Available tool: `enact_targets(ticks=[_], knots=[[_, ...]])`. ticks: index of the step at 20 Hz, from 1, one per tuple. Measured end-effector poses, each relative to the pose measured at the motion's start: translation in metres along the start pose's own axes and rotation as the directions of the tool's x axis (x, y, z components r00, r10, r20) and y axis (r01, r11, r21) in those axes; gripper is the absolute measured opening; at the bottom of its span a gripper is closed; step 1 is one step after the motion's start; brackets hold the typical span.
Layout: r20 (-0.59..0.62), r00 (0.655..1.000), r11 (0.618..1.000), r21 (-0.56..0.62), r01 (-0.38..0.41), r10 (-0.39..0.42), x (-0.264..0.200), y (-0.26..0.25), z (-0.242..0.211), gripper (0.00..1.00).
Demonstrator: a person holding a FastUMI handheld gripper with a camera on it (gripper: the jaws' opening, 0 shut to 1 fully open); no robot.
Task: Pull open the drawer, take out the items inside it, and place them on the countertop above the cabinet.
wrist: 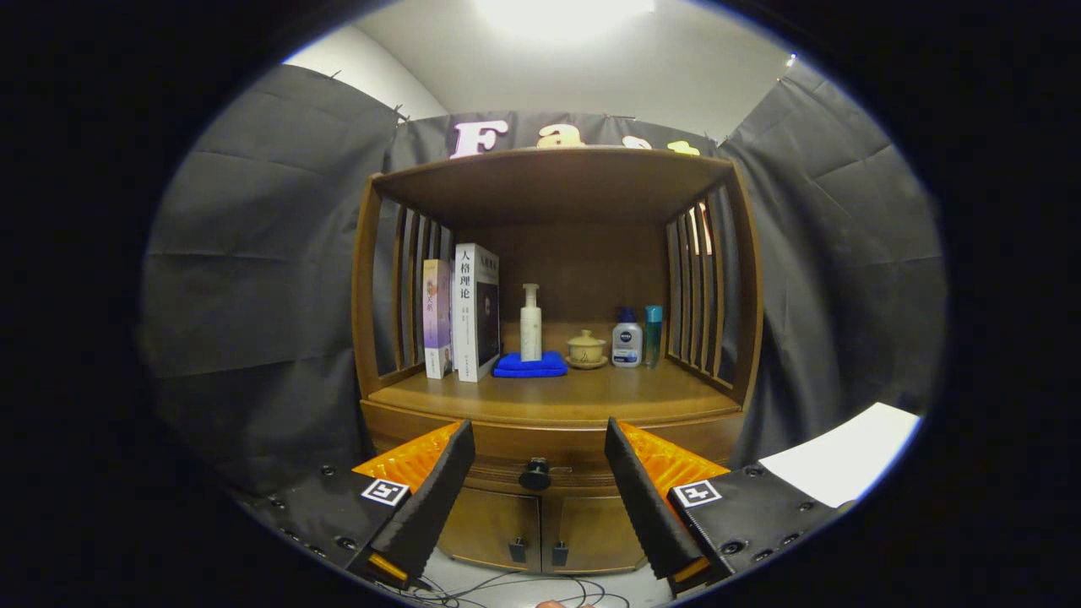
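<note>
While your claw hung with its fingers spread wide apart, the brown wooden cabinet's drawer sat apparently shut, its dark round knob between and beyond them, below the table carrying books and bottles.

Two books, three bottles, one cloth, one lidded cup.

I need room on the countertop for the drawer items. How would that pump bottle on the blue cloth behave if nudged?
The pump bottle is tall and slim, so probably tippy. The folded blue cloth under it likely gives soft footing.
</note>
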State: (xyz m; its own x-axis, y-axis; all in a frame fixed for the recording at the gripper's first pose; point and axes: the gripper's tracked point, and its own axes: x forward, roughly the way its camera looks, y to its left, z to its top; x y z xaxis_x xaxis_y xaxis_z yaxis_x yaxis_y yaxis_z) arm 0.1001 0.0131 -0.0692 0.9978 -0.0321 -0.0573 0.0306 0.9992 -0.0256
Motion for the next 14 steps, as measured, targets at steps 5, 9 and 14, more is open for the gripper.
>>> enact_targets(ticks=[5,9,14], knots=[[-0.04,0.999,1.0,-0.001,0.0,0.0,0.046,0.005,-0.025,0.98],[-0.084,0.996,1.0,-0.006,0.009,-0.009,0.079,0.006,-0.059,0.98],[-0.15,0.989,1.0,-0.015,0.01,-0.012,0.106,0.006,-0.103,0.98]])
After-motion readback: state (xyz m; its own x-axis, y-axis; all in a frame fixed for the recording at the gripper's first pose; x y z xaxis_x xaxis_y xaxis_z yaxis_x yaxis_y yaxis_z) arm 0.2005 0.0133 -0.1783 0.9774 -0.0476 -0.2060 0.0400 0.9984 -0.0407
